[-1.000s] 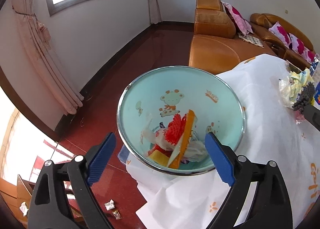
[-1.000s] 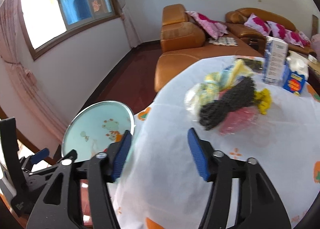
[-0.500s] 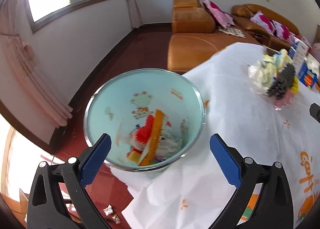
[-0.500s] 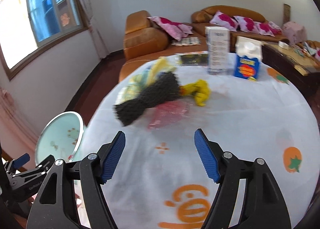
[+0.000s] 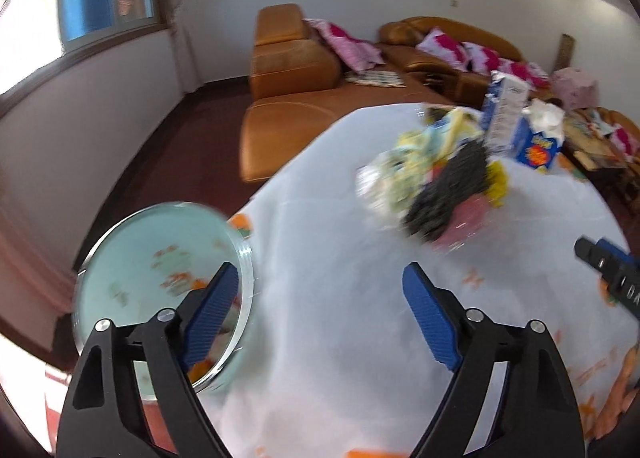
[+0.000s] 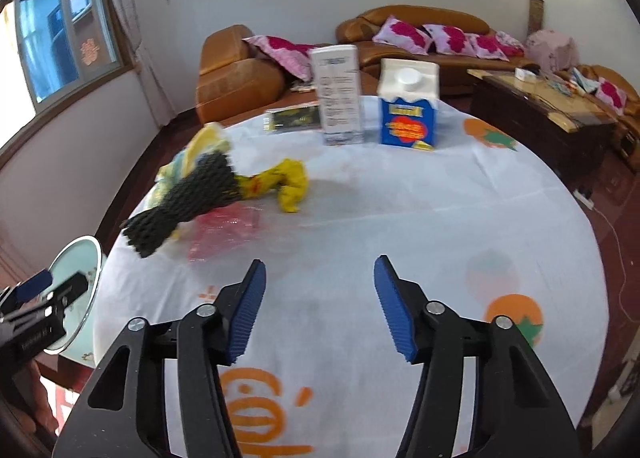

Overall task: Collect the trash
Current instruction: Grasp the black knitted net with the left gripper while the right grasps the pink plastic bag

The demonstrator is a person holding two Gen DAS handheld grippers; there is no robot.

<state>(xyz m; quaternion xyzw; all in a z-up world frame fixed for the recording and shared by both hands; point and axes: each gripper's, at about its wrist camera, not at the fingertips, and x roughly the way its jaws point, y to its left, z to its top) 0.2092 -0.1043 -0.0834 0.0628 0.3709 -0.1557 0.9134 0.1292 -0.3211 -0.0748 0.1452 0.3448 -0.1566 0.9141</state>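
The left gripper (image 5: 320, 312) tilts down over the table (image 5: 320, 258) edge, jaws wide but closing on nothing; its left finger overlaps the pale-blue bin (image 5: 160, 278) at lower left of the frame (contents blurred). The right gripper (image 6: 318, 308) also angles downward above the tablecloth, jaws narrowing, empty. The trash pile (image 6: 208, 194), black mesh, yellow and pink wrappers, lies in the left-centre of its view, well beyond the fingertips.

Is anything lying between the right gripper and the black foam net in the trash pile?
Nothing visible. Between the right gripper, empty with its jaws closing, and the black foam net there is only bare tablecloth. The net lies ahead and to the left, over a pink plastic bag.
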